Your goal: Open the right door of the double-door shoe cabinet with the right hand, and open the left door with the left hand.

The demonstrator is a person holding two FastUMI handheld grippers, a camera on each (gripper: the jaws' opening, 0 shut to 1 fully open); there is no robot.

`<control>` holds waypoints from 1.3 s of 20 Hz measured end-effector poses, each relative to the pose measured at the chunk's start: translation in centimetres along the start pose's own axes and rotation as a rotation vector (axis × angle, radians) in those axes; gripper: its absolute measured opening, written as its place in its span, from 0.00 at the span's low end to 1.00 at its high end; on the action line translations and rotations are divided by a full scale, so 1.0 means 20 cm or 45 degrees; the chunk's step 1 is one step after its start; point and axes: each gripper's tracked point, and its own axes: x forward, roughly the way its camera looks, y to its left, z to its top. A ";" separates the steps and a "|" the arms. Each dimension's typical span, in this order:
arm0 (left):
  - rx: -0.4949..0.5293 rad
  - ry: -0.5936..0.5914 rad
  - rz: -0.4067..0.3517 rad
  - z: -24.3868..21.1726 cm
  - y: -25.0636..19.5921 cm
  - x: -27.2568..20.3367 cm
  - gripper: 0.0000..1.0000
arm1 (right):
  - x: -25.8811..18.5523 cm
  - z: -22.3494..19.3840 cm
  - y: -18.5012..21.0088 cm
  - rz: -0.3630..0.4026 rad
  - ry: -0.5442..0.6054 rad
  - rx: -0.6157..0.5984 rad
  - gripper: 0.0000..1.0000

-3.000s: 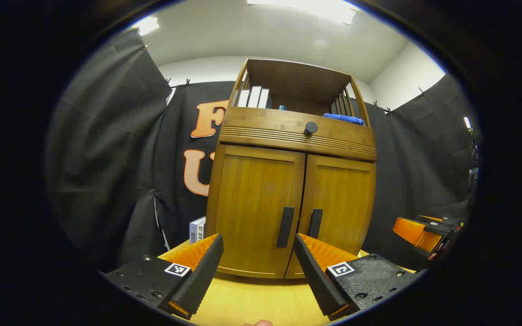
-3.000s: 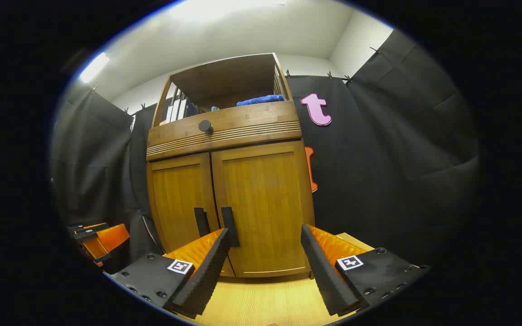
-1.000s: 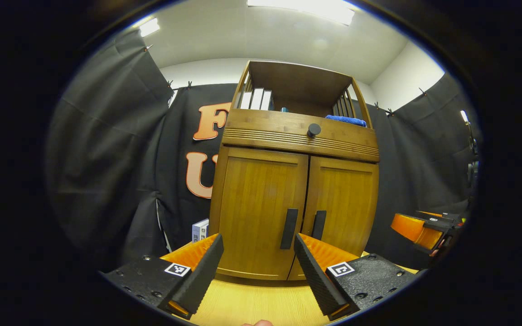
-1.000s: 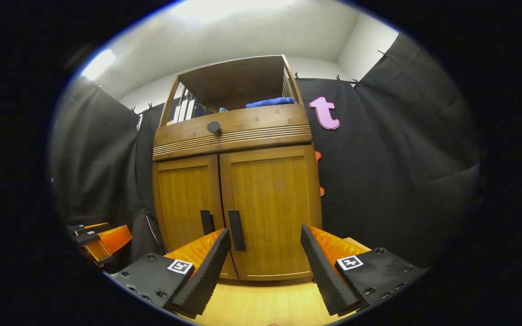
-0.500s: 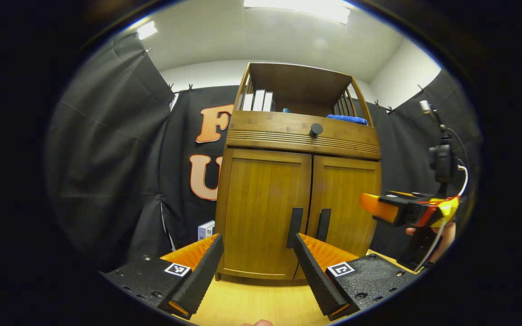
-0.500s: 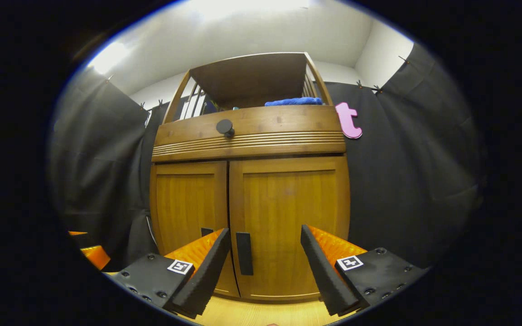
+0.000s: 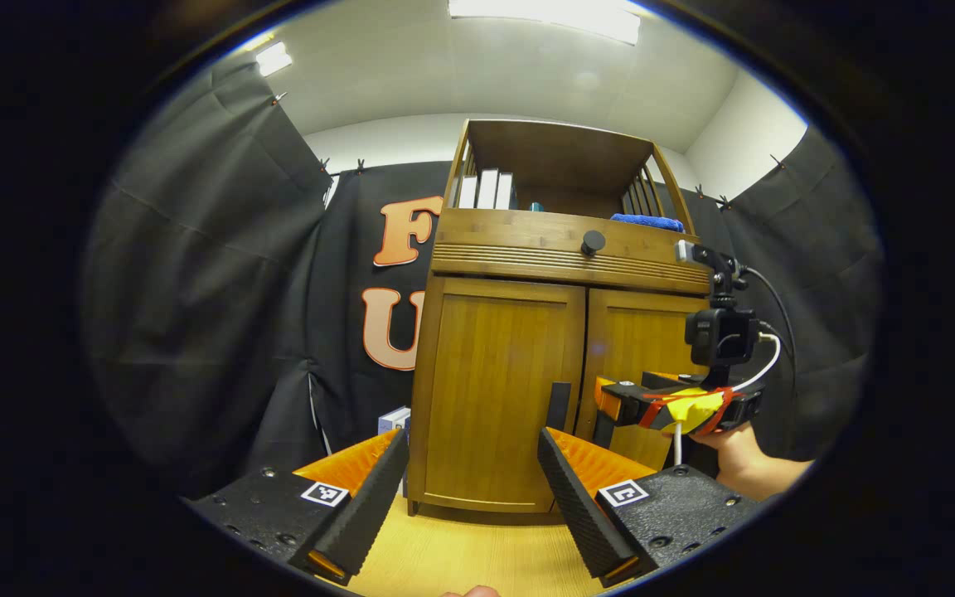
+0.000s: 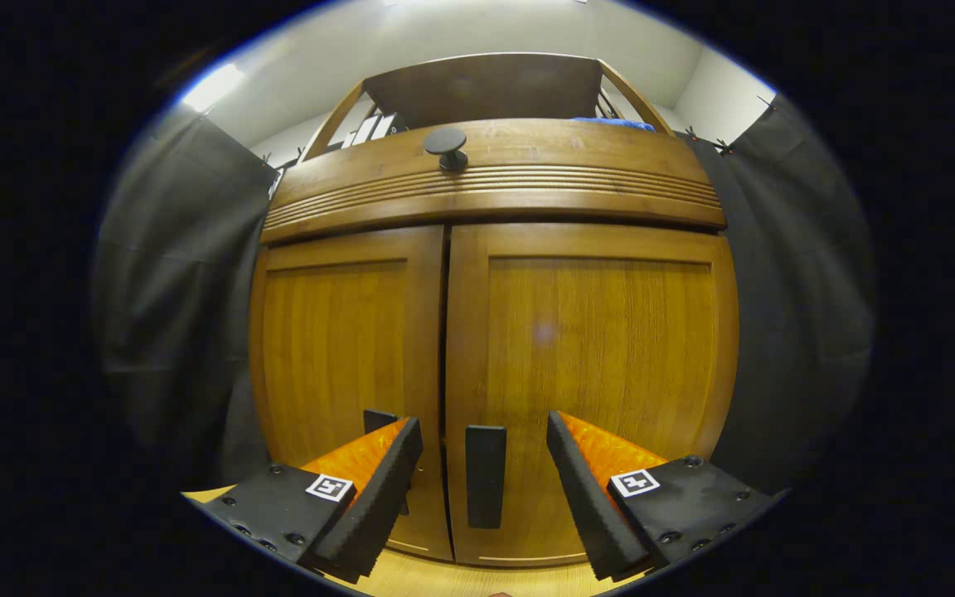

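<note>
1. The right claw (image 8: 484, 489) is spread wide and grasps nothing. In the right gripper view the dark handle of the right door (image 8: 486, 475) stands between its two fingers, but neither finger touches it as far as I can tell.
2. In the left gripper view the same right claw (image 7: 606, 398) is held by a hand (image 7: 747, 460) close in front of the right door (image 7: 639, 365), at handle height.
3. The left claw (image 7: 471, 497) is also released, fingers wide apart and empty. It hangs over the wooden tabletop (image 7: 461, 555), well back from the shoe cabinet (image 7: 560, 332), aimed roughly at the left door (image 7: 494, 390) and the left door's handle (image 7: 559, 406).
4. Both doors sit flush and closed; the seam between them in the right gripper view is a thin straight line. So neither half of the task is done.
5. My judgement: the work is at the reach for the first door. What is left is closing the right claw on its handle and swinging that door out, then bringing the left claw up to its handle and doing the same.
6. Above the doors, the drawer with a round knob (image 8: 445, 145) plays no part here.
</note>
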 end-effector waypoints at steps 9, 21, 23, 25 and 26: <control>-0.010 -0.004 -0.018 -0.01 0.00 0.03 0.95 | 0.27 -0.19 -0.10 -0.092 0.142 0.025 0.94; -0.050 0.044 -0.018 -0.08 0.00 0.06 0.95 | 0.30 -0.25 0.07 0.029 0.168 0.010 0.30; -0.057 0.059 -0.013 -0.09 0.01 0.06 0.95 | 0.30 -0.25 0.07 0.028 0.170 0.017 0.29; -0.057 0.065 -0.006 -0.08 0.01 0.06 0.95 | 0.28 -0.23 0.07 0.023 0.176 0.033 0.34; -0.053 0.067 -0.002 -0.08 0.01 0.05 0.95 | 0.27 -0.22 0.07 0.028 0.180 0.037 0.29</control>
